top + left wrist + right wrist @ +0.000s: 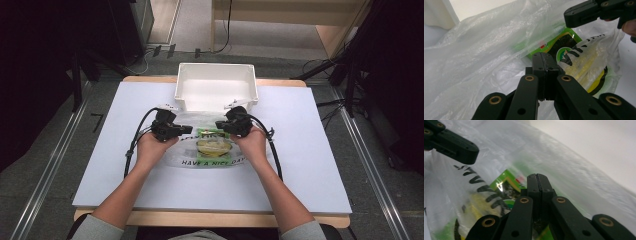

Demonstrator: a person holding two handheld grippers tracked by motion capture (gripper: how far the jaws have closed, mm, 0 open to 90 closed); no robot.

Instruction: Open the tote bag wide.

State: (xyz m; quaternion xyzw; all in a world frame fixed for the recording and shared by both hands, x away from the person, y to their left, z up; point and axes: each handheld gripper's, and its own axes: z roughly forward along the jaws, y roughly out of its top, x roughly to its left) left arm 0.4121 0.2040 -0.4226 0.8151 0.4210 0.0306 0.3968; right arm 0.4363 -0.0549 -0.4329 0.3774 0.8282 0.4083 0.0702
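Tongs first, going left to right: the left tongs (186, 129) are closed all the way, jaws pressed flat together over the clear plastic bag (212, 145). Can't tell from the left gripper view whether any film is actually pinched between them. One bag, lying flat in the middle of the desk (100, 165), just in front of the one white bin (216, 86) at the far edge. The bag's printed line of lettering runs left-right along its near edge, readable from the person's side. Inside it sits one green packet (214, 145) with a yellow round picture, its long axis running from the near edge toward the far edge, top end pointing at the bin. On the right, the right tongs (219, 125) are closed the same way, jaws tight together at the bag's right half, just beside the packet. Two tongs total, tips facing each other across the packet's top.
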